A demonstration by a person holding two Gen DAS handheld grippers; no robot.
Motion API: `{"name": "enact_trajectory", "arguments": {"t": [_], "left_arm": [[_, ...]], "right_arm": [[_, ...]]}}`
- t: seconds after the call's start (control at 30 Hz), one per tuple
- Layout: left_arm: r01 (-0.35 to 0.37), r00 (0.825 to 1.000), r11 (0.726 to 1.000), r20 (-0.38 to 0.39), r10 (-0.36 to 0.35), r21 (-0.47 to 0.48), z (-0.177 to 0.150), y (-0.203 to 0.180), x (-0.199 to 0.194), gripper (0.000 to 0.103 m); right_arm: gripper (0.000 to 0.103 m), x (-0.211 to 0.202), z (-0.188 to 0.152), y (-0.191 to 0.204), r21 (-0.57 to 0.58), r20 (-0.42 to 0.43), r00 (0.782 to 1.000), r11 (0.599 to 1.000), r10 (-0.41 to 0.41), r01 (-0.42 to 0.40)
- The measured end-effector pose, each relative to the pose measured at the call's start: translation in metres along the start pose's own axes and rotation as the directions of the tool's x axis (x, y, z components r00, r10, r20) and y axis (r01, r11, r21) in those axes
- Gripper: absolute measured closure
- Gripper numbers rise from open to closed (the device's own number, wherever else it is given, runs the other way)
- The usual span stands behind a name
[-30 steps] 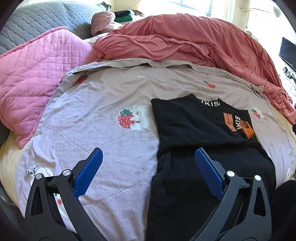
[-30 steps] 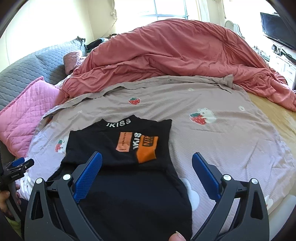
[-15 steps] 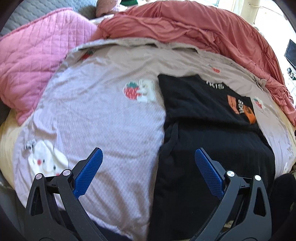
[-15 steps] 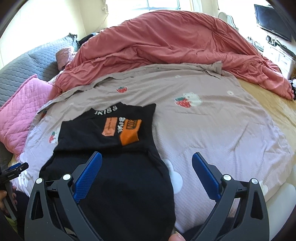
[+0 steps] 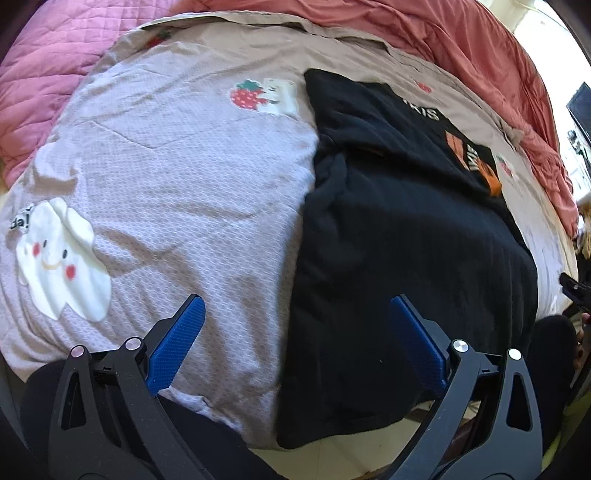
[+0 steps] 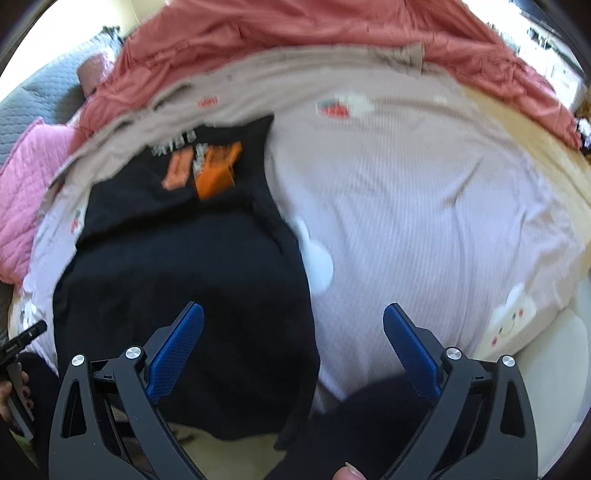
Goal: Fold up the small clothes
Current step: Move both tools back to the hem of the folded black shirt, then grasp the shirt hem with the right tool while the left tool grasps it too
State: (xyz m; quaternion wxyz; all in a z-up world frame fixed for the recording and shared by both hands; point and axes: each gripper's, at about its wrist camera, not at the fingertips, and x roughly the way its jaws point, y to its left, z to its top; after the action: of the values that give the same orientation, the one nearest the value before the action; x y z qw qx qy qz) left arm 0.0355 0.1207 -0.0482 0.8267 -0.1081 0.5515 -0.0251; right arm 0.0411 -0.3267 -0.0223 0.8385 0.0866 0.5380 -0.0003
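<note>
A black garment [image 5: 406, 236] with orange patches and white lettering lies flat on the lilac cartoon-print bedsheet [image 5: 177, 177], its hem hanging over the near bed edge. My left gripper [image 5: 295, 332] is open, hovering above the garment's lower left edge with nothing between its blue pads. In the right wrist view the same black garment [image 6: 184, 266] fills the left half. My right gripper [image 6: 293, 339] is open too, above the garment's lower right edge. The left gripper's tip [image 6: 22, 338] shows at the far left, held by a hand.
A salmon duvet [image 6: 295, 33] is bunched along the far side of the bed. A pink quilted pillow [image 5: 48, 59] lies at the left, with a grey one [image 6: 33, 96] beyond it. Dark trouser legs [image 6: 369, 417] of the person stand at the near edge.
Both grippers have dropped lower and pulled back toward the near bed edge, tilting down. The garment's hem now shows under the open jaws. The garment itself has not moved.
</note>
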Motion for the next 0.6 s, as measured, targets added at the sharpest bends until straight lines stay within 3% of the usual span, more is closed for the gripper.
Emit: {"name": "enact_trajectory", "arguments": {"t": [0.07,0.27,0.5,0.6], "left_arm": [[0.002,1.0,1.0,-0.007,-0.002,0.026,-0.002,-0.006,0.002,0.009],[0.001,0.999,0.997,-0.043,0.002,0.078,-0.005,-0.018,0.013,0.009],[0.027,0.995,0.999,-0.095,-0.023,0.046,-0.006,-0.012,0.027,0.023],[0.04,0.995,0.999,-0.096,-0.038,0.02,-0.006,-0.008,0.027,0.026]], "right_arm": [[0.006,0.012,-0.004,0.001,0.002,-0.057,0.998,1.0,-0.009,0.009],[0.007,0.029,-0.007,0.009,-0.035,-0.125,0.992,0.999,-0.027,0.023],[0.021,0.051,-0.013,0.007,-0.012,-0.22,0.975,1.0,0.018,-0.021],[0.051,0.053,-0.014,0.005,0.004,-0.23,0.972,0.999,0.045,-0.045]]}}
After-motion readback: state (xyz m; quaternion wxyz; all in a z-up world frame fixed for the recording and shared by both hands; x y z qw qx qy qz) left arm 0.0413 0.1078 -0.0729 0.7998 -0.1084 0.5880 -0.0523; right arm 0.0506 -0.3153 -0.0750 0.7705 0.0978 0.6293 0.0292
